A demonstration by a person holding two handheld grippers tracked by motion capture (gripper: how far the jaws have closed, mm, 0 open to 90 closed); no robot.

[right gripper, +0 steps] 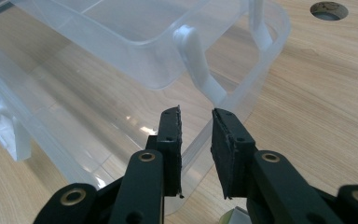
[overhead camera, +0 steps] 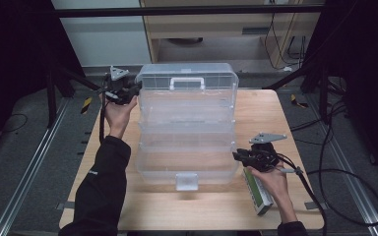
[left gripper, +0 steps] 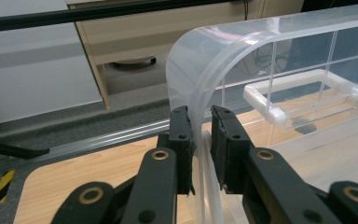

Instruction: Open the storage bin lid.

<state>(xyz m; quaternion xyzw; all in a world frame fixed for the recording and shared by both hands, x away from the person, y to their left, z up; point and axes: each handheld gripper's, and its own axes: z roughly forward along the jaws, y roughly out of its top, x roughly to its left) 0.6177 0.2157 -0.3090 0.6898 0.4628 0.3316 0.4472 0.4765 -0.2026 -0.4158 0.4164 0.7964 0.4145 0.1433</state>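
We note the left hand-held gripper (left gripper: 201,149) clamped on the far-left lid (left gripper: 191,70) corner of the clear box (overhead camera: 187,142); the right hand-held gripper (right gripper: 196,154) stands apart astride its near-right rim.

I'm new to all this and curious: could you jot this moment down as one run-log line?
left hand-held gripper: jaws around lid edge of clear plastic box | right hand-held gripper: at box base rim, grip unclear | box: open

Left tongs (left gripper: 200,140) pinched, right tongs (right gripper: 196,140) parted.

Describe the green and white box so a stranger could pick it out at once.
Start at the wooden table and find the big clear plastic organiser case, opened out in the middle. Look off its near right corner, under the person's right hand. The small green and white box is the one coloured, opaque thing there.
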